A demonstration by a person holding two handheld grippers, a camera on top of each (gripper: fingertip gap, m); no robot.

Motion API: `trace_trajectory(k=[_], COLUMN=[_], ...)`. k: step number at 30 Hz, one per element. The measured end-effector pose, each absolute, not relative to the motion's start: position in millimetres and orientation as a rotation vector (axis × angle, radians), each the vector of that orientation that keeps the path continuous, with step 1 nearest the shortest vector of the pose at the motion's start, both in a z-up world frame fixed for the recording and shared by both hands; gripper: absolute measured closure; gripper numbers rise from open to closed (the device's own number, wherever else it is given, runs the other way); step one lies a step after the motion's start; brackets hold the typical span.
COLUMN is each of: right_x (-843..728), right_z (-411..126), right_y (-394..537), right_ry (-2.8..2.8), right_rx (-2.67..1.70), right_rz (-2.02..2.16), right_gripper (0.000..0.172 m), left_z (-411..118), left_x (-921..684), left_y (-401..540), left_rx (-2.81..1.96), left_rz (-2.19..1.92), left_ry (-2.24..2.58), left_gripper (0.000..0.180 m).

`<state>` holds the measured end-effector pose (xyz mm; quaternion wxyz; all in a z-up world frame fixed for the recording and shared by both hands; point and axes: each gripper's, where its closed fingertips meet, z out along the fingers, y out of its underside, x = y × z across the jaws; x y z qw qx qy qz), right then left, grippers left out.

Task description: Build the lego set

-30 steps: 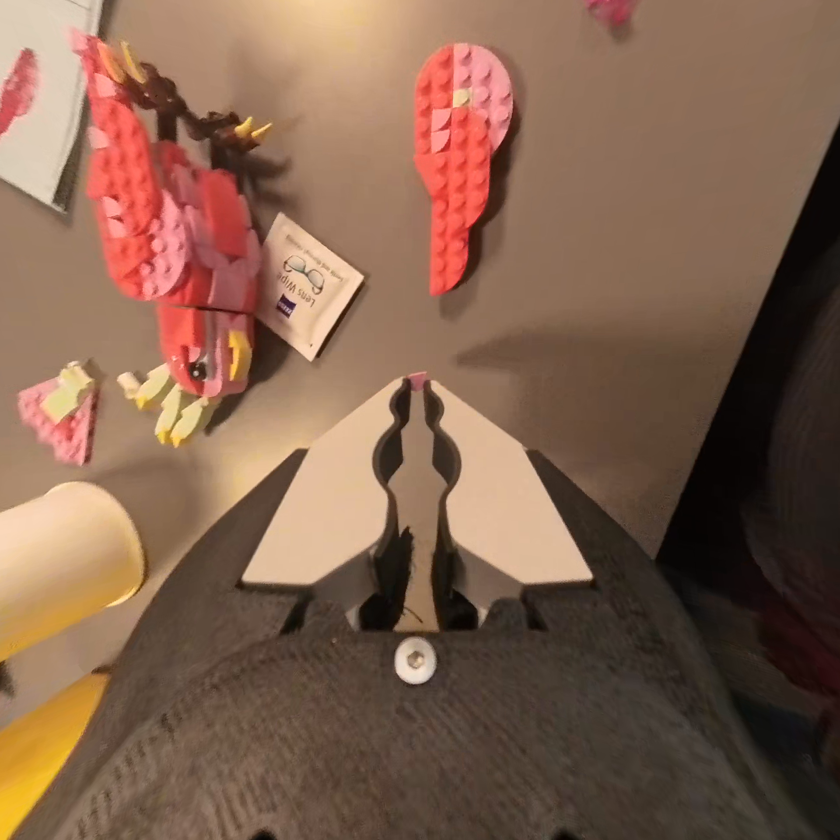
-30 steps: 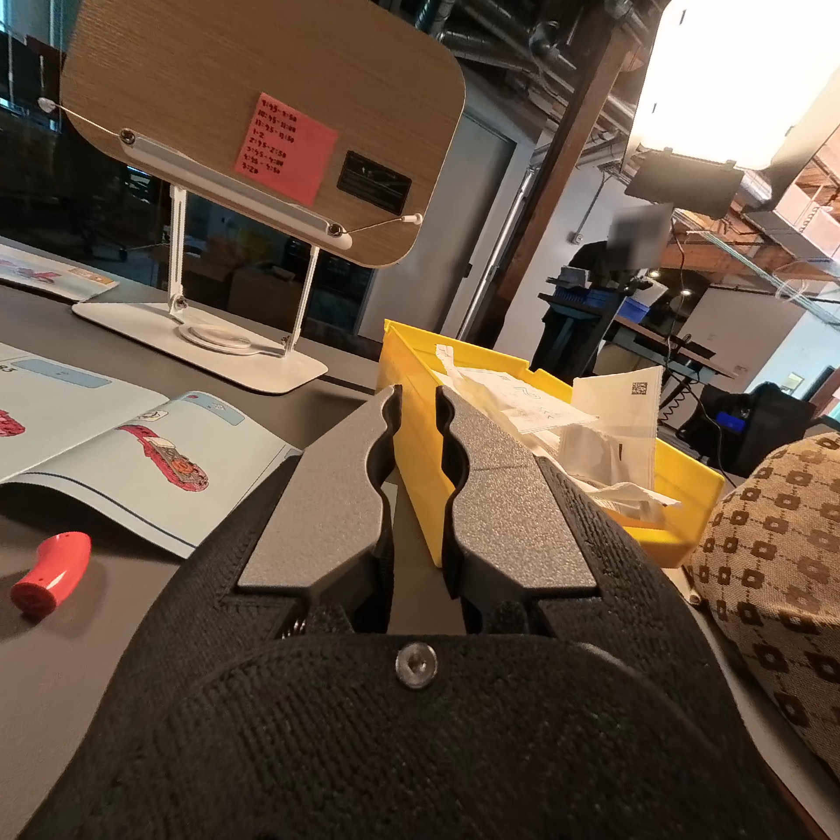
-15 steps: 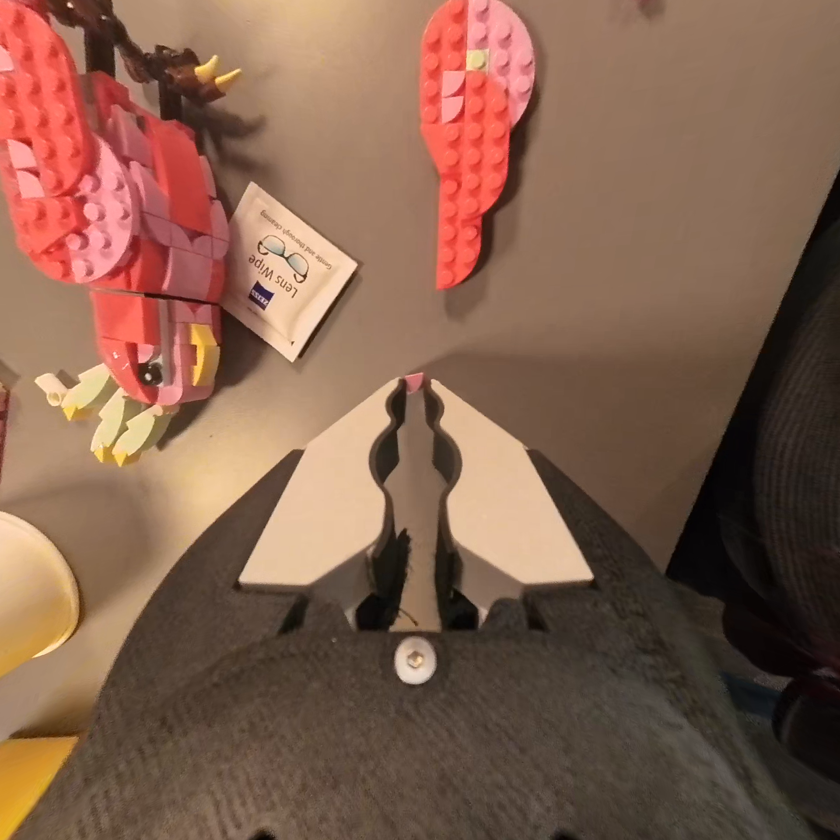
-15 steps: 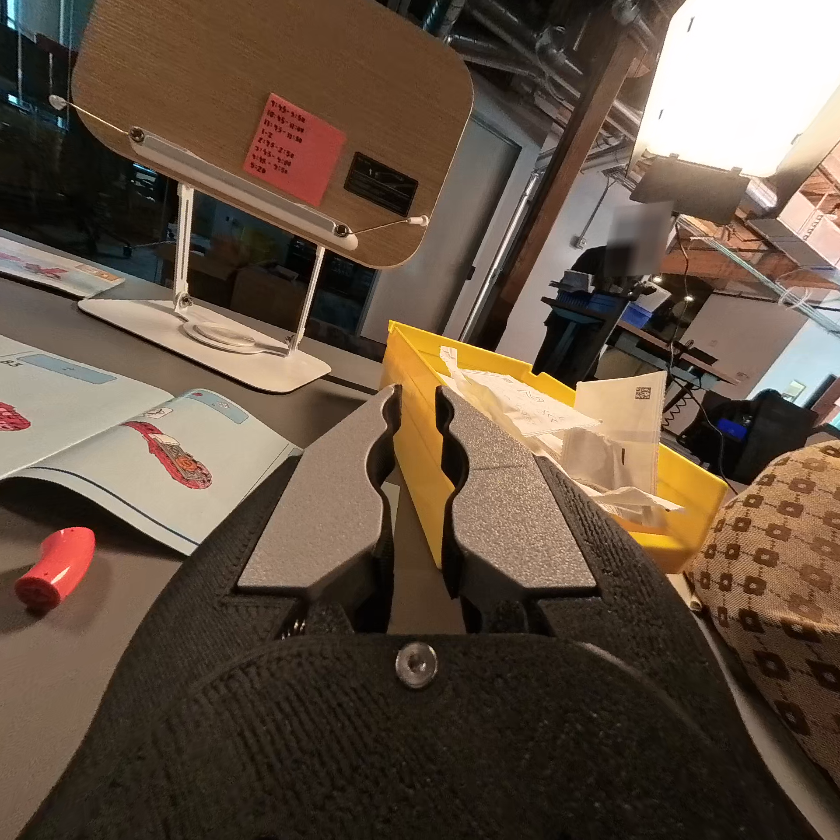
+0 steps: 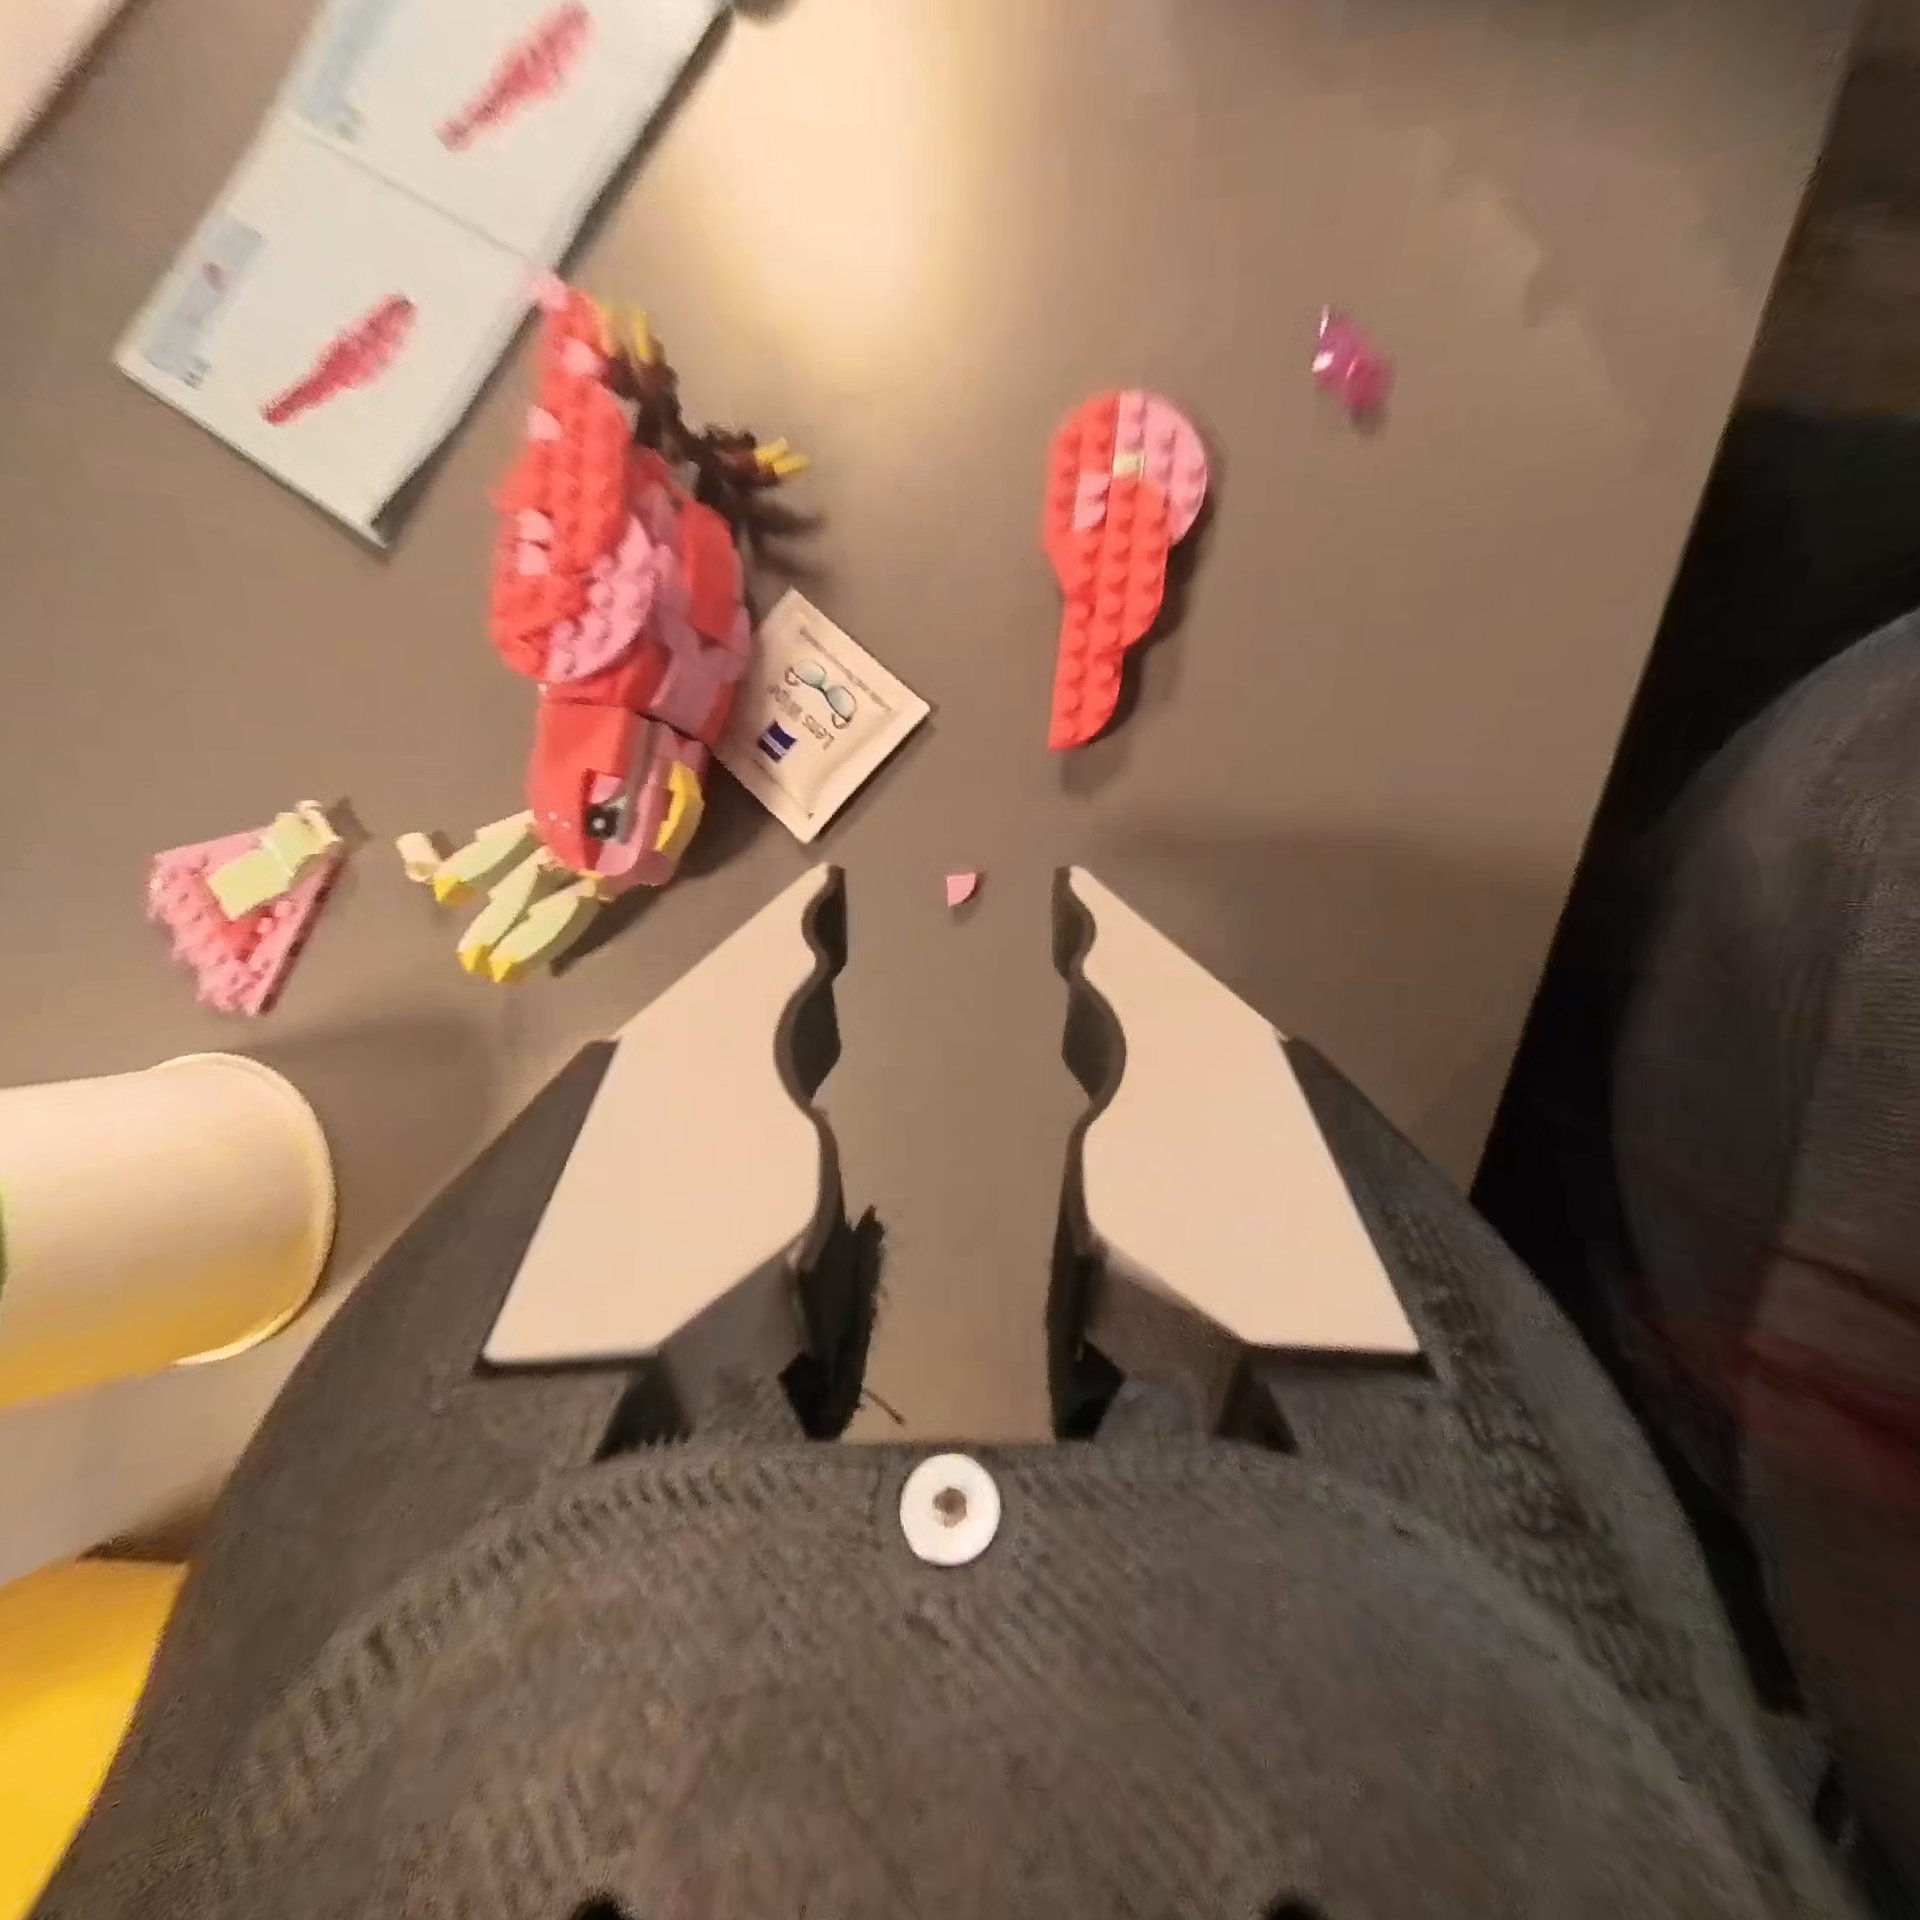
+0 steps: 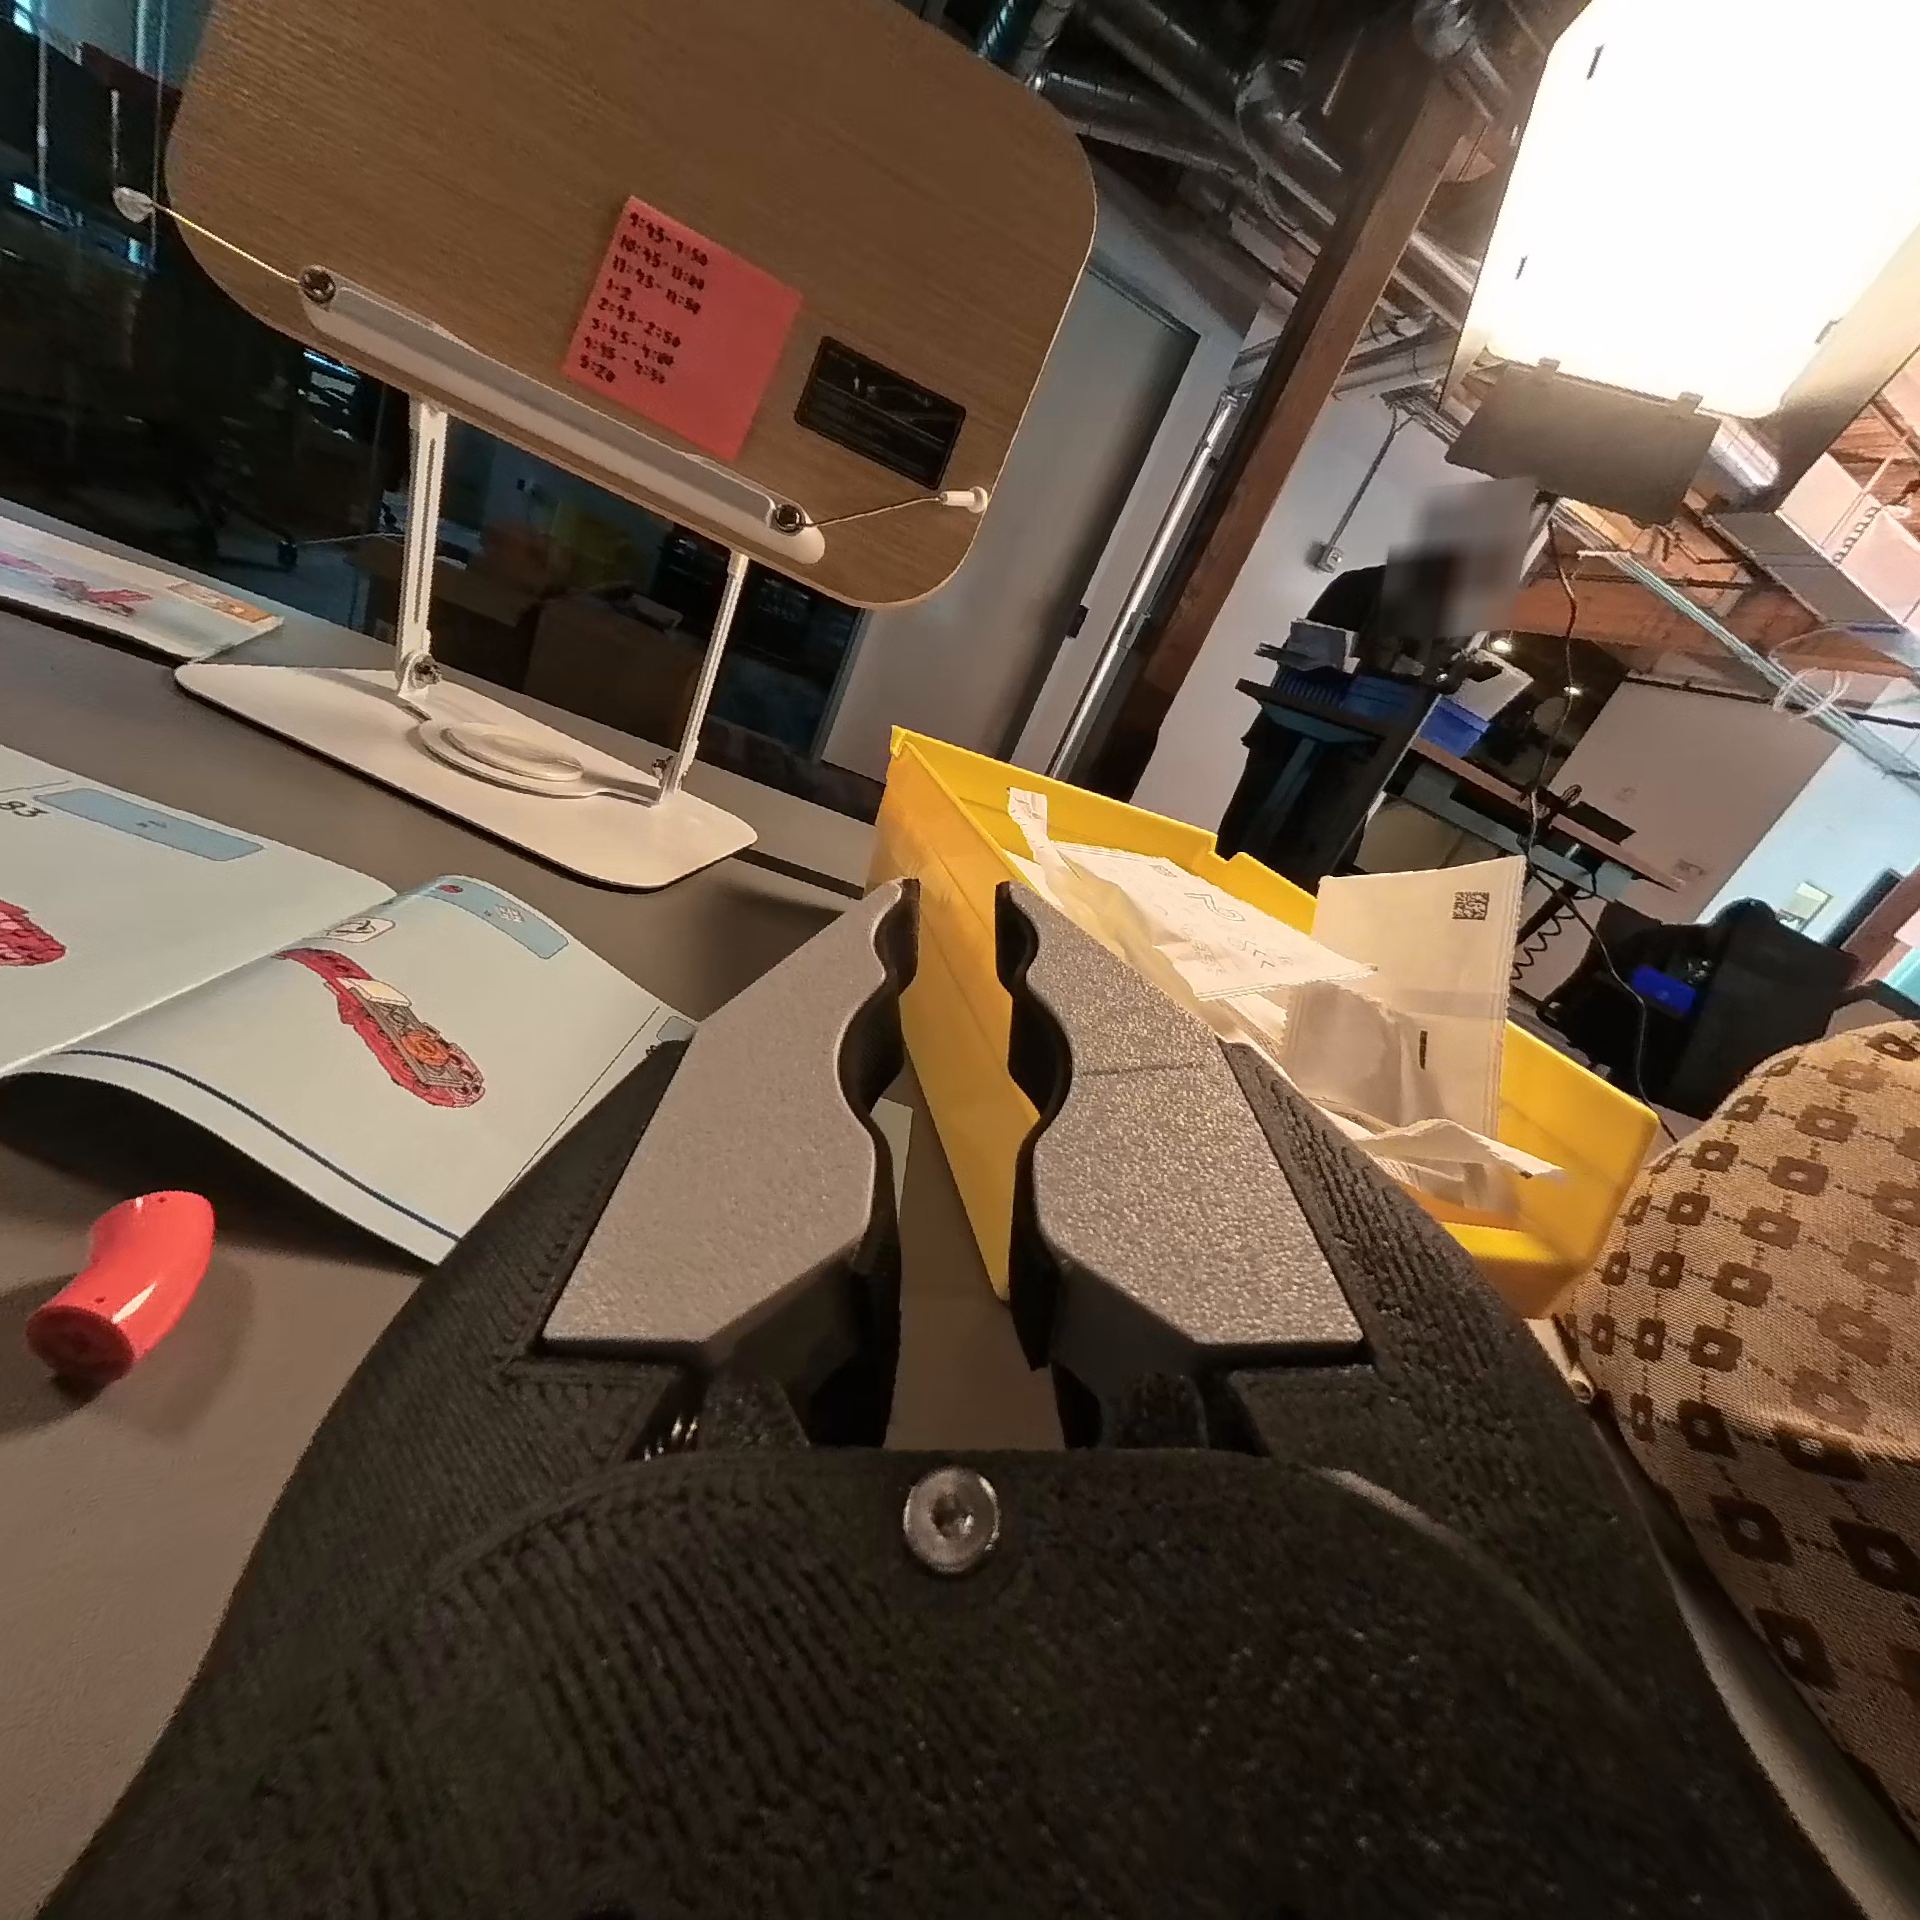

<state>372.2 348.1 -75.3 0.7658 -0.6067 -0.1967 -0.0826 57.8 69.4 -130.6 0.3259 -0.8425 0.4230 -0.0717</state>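
My left gripper (image 5: 951, 873) is open above the grey table (image 5: 1351, 727). A tiny pink brick piece (image 5: 961, 890) sits free between its fingertips and touches neither pad. A red and pink brick-built bird (image 5: 623, 623) lies to the left. A red and pink wing plate (image 5: 1117, 561) lies ahead. My right gripper (image 6: 958, 891) is held low over the table with its fingers a little apart and nothing between them. It points at a yellow bin (image 6: 966, 997) full of paper bags.
A white sachet (image 5: 831, 717), a pink wedge piece (image 5: 244, 914), a magenta piece (image 5: 1351, 364), an open booklet (image 5: 416, 239) and a paper cup (image 5: 145, 1216) lie around. The right wrist view shows a red curved piece (image 6: 120, 1283), a wooden book stand (image 6: 623, 260) and brown patterned cloth (image 6: 1766, 1351). Spacing between my two grippers at the tips: around 45 cm. The white sachet (image 5: 831, 717) is about 9 cm from my left fingertips.
My left gripper was shut on the tiny pink piece. It has opened wide, let the piece go, and pulled back from the table. The right gripper has barely moved.
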Motion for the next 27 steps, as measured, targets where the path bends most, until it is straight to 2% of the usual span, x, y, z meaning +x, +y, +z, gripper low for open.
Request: trace_trajectory(k=[4, 10, 13, 14, 17, 18, 21, 27], right_x=[371, 346, 266, 240, 189, 178, 161, 149], right_z=[-75, -72, -95, -99, -113, -124, -158, -186], right_y=[348, 337, 286, 255, 175, 155, 120, 110], right_ry=[-0.432, -0.531, -0.919, -1.066, -1.436, -1.552, -1.834, -2.008], right_rx=[-1.317, -1.264, -1.325, -1.316, -1.301, -1.326, -1.393, -1.424], right_rz=[-0.181, -0.066, 0.349, 0.483, 0.707, 0.765, 0.826, 0.836], right_gripper=[0.16, 0.155, 0.141, 0.141, 0.138, 0.132, 0.116, 0.114], left_z=[-112, -113, -116, -116, -124, -129, -145, -159], left_x=[56, 58, 56, 59, 66, 67, 70, 66], left_y=[62, 51, 45, 42, 34, 32, 28, 32], left_rx=[-2.14, -2.087, -2.087, -2.081, -2.09, -2.106, -2.154, -2.179], left_rz=[-0.278, -0.212, -0.206, -0.226, -0.267, -0.288, -0.32, -0.323], left_ry=[1.026, 1.01, 0.983, 0.985, 0.98, 0.975, 0.965, 0.907], left_gripper=[0.142, 0.141, 0.141, 0.142, 0.143, 0.143, 0.142, 0.142])
